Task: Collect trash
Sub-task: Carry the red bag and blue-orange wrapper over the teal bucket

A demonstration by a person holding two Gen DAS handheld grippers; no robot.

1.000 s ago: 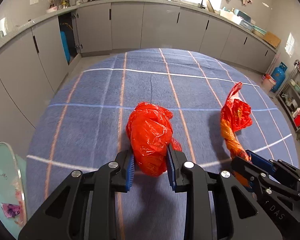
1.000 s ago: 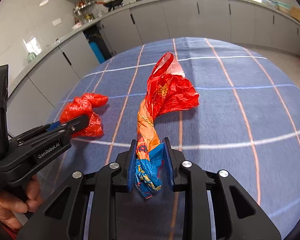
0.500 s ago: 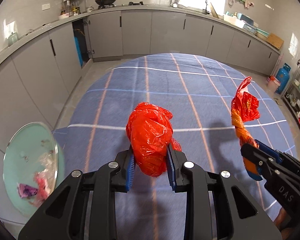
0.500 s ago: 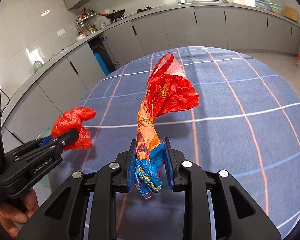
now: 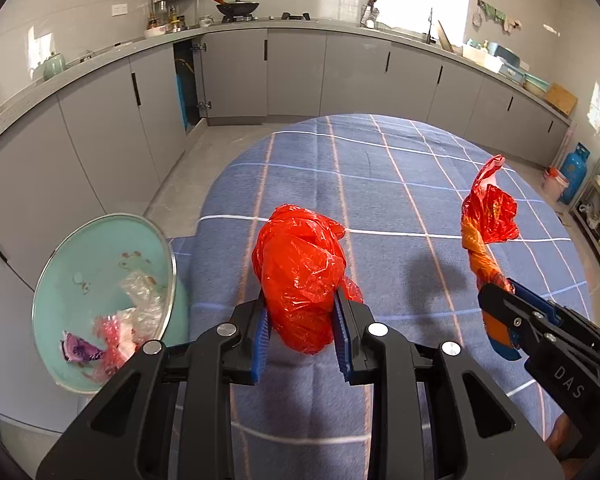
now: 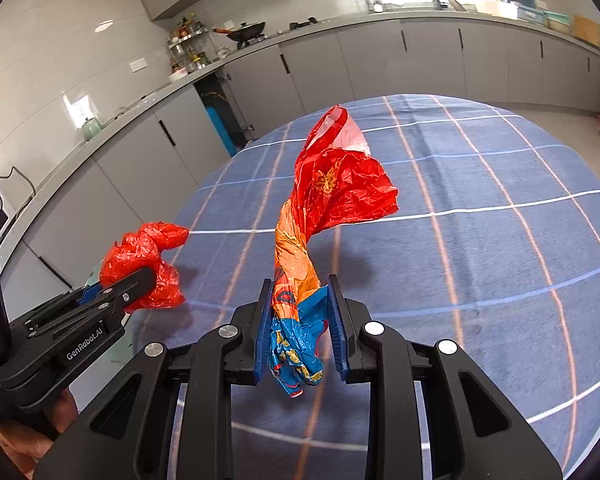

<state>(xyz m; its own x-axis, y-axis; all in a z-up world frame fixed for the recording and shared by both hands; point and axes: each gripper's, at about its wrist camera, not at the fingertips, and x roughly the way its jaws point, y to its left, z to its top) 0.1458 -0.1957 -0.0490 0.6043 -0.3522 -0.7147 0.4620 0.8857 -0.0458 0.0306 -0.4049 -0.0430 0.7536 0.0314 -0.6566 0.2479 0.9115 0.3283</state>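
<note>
Both hands are loaded. The left gripper [image 5: 302, 334] has its fingers clenched on a crumpled red plastic bag [image 5: 300, 276], which bulges up out of the centre of the left wrist view. The right gripper [image 6: 300, 330] is grasping a twisted snack wrapper [image 6: 324, 216], blue at the pinched end, orange through the twist, flaring red at the top. Both pieces hang clear above the counter [image 5: 380, 184], which wears a blue checked cloth.

The target looks to be the teal trash bin [image 5: 60, 288] at lower left of the left wrist view, just off the counter's edge, with clear plastic and pink and purple scraps already inside.

Now the risks. The bag is springy and puffed; let go before it is over the bin mouth, it could catch the rim and tumble to the floor. The wrapper is pinched only at its tail, so the long top-heavy part could swing or slip out on a quick move. The two grippers ride close together, and in the right wrist view the left one sits at lower left, between the wrapper and the bin; crowding the opening together invites a knock.

Beyond, grey cabinets [image 5: 292, 72] run along the walls, a wok [image 5: 236, 7] sits on the stove, and a blue gas cylinder [image 5: 575, 172] stands at far right. Nothing blocks the way to the bin.
</note>
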